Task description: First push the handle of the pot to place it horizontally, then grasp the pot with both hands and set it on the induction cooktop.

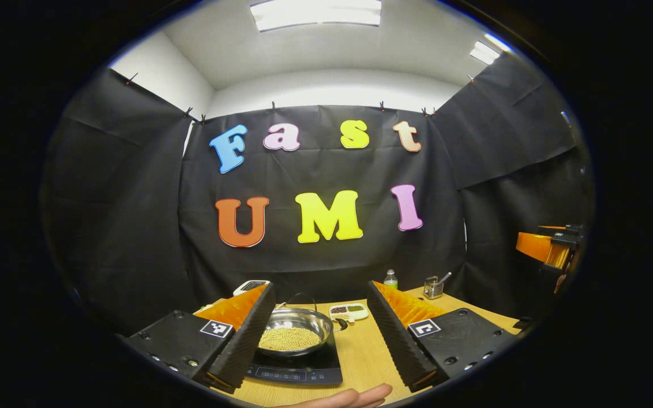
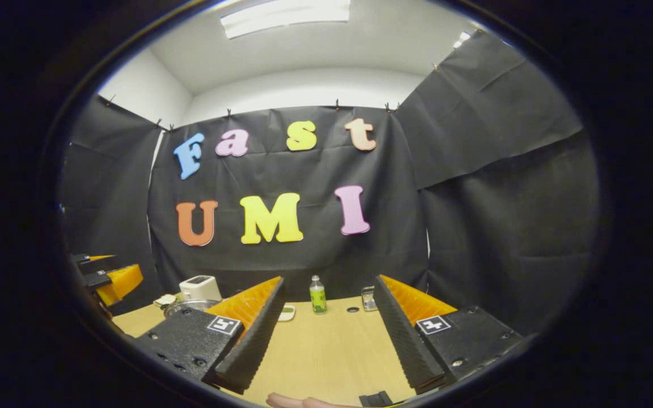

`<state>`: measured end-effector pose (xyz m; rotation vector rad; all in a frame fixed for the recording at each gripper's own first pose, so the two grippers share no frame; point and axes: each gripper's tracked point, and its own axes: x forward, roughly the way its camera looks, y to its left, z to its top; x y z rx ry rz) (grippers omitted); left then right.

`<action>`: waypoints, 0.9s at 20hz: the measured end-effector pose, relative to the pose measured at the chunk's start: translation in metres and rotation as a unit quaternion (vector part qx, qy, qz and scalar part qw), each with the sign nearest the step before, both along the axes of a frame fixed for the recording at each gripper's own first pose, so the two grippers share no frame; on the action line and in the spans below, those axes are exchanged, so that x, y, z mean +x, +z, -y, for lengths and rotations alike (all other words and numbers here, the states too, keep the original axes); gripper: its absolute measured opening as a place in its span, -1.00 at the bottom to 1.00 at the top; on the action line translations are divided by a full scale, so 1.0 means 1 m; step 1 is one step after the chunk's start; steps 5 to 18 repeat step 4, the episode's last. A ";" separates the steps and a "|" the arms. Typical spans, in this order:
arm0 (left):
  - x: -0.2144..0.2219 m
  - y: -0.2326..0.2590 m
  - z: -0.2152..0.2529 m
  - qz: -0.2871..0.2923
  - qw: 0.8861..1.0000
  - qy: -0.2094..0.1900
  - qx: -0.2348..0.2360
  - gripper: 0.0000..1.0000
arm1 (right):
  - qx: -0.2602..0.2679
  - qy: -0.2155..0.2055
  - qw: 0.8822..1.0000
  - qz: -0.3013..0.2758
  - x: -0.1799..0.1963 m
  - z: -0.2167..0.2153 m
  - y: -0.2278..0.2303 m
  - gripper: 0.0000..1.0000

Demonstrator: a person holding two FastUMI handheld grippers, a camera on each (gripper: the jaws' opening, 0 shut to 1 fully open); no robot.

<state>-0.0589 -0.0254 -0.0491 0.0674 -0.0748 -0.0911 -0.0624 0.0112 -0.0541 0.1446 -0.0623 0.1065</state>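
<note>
Both grippers, left [image 1: 322, 334] and right [image 2: 326, 334], hover with jaws wide and empty; the pot [image 1: 295, 328] already sits on the cooktop [image 1: 298, 371], so little seems left.

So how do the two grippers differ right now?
The left gripper frames the steel pot of yellow grains on the black induction cooktop. The right gripper frames bare wooden table, facing a green-labelled bottle. Both stand open, holding nothing.
</note>
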 end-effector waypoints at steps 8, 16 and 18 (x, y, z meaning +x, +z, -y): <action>-0.001 -0.001 -0.008 0.005 1.000 0.006 -0.011 0.76 | -0.002 0.015 1.000 0.009 -0.001 -0.009 -0.001 0.92; -0.001 -0.001 -0.008 0.005 1.000 0.006 -0.011 0.76 | -0.002 0.015 1.000 0.009 -0.001 -0.009 -0.001 0.92; -0.001 -0.001 -0.008 0.005 1.000 0.006 -0.011 0.76 | -0.002 0.015 1.000 0.009 -0.001 -0.009 -0.001 0.92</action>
